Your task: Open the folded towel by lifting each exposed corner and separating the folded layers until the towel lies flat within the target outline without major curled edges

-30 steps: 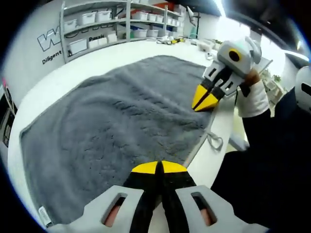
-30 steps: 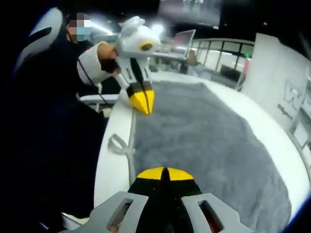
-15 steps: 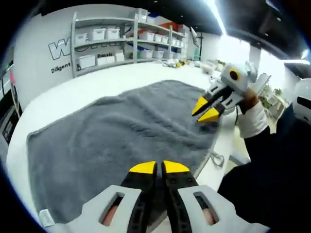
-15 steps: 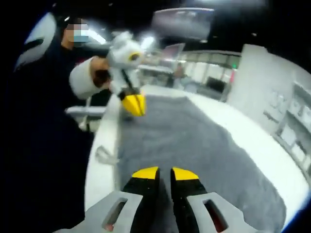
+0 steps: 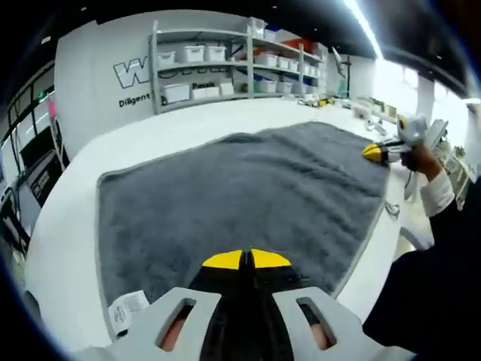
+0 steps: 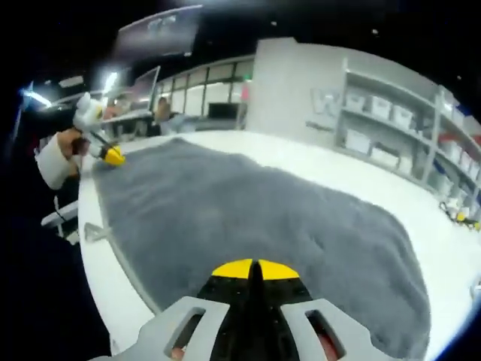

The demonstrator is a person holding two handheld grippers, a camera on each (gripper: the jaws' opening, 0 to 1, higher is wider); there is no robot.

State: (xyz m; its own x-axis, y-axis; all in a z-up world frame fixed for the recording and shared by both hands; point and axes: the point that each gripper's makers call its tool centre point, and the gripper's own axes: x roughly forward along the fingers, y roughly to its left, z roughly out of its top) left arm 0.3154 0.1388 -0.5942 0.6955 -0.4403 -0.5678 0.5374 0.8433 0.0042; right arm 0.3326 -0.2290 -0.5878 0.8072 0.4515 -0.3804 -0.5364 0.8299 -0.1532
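Two grippers stood at opposite ends of the towel's near edge.

Left gripper view: the left gripper (image 5: pixel 246 259) had its yellow-tipped jaws pressed together over the near edge of the grey towel (image 5: pixel 240 188); whether cloth was pinched between them could not be told. The towel lay spread in a single layer on the white table (image 5: pixel 68 226), with a sewn label (image 5: pixel 126 307) showing at the near corner. The right gripper (image 5: pixel 373 153) was at the far corner of the same edge, tips together at the cloth, held in a hand (image 5: pixel 421 156) with a white cuff.

Right gripper view: the right gripper (image 6: pixel 254 269) was closed low over the towel (image 6: pixel 255 218); any grip on the fabric was hidden. The left gripper (image 6: pixel 113 156) sat at the distant corner. A small loop (image 6: pixel 94 232) hung off the edge near the table rim.

Judgement on progress: unfolding looked essentially done; no folded layers or curled edges were evident. No target outline could be made out, so alignment was unverified. What was left seemed to be a final tug and release.

Surface and room: smooth white table, shelves (image 5: pixel 225 64) with white bins along the wall, wall lettering (image 5: pixel 139 86), and ceiling strip lights.
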